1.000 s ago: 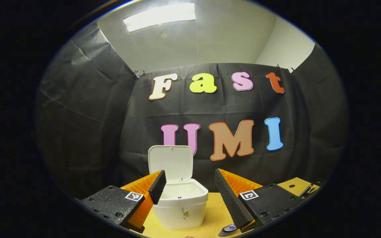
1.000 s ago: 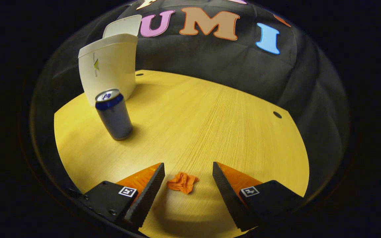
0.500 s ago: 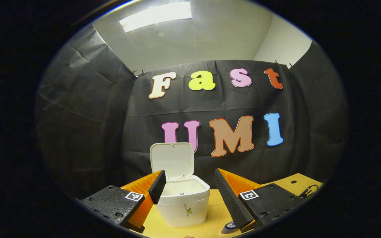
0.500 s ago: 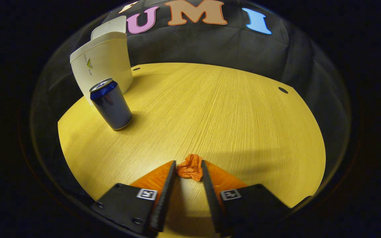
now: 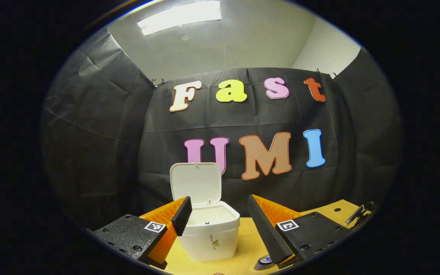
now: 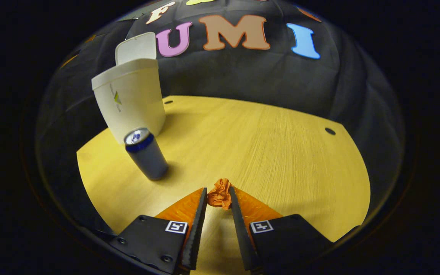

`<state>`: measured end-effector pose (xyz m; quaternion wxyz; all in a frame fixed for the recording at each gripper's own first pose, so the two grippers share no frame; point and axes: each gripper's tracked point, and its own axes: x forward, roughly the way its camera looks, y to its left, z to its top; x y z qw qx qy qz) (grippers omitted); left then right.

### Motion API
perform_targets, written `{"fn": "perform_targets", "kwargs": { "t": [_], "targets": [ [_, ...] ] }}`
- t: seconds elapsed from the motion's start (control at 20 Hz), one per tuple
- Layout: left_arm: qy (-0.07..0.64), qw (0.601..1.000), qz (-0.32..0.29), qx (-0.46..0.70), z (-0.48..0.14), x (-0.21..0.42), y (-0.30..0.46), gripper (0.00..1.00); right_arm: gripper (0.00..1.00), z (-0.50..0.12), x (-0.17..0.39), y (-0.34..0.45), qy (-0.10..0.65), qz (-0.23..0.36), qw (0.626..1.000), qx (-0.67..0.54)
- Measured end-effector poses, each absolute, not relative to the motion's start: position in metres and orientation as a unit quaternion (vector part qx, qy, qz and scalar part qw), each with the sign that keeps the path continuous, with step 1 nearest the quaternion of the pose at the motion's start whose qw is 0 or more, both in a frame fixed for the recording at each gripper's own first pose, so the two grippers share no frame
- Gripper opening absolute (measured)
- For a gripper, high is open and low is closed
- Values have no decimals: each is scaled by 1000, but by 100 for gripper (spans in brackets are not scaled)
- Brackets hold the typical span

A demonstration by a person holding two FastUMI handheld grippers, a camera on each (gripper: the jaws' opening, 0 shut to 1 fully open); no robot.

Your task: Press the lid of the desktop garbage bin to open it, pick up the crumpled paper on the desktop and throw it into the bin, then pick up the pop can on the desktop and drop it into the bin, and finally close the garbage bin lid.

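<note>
While right hand-held gripper (image 6: 218,195) pinches crumpled paper (image 6: 220,193), left hand-held gripper (image 5: 217,211) spread.

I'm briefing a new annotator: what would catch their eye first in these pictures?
First, the crumpled orange paper pinched between the right gripper's fingers, above the yellow table. Next, the white bin at the table's far left with its lid standing open, and the blue can upright just in front of it. The left gripper hangs open, facing the bin.
</note>
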<state>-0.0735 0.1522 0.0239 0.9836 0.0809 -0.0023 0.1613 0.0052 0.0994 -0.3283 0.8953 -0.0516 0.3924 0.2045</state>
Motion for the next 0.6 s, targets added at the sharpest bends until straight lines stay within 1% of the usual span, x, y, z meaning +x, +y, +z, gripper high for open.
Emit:
{"fn": "perform_targets", "kwargs": {
  "t": [0.3, 0.35, 0.4, 0.55, 0.6],
  "targets": [
    [-5, 983, 164, 79, 23, -72, 163, 90, 45, -214, 48, 153, 272, 243, 931, -22],
    [-5, 983, 167, 77, 22, -72, 168, 92, 45, -193, 52, 163, 252, 253, 934, -21],
    [-4, 982, 170, 76, 21, -72, 173, 90, 45, -172, 57, 173, 234, 263, 936, -21],
    [-3, 981, 179, 71, 18, -73, 191, 92, 46, -115, 71, 211, 175, 291, 940, -18],
    [-3, 981, 182, 70, 17, -75, 197, 92, 44, -98, 71, 226, 163, 301, 939, -19]
  ]
}}
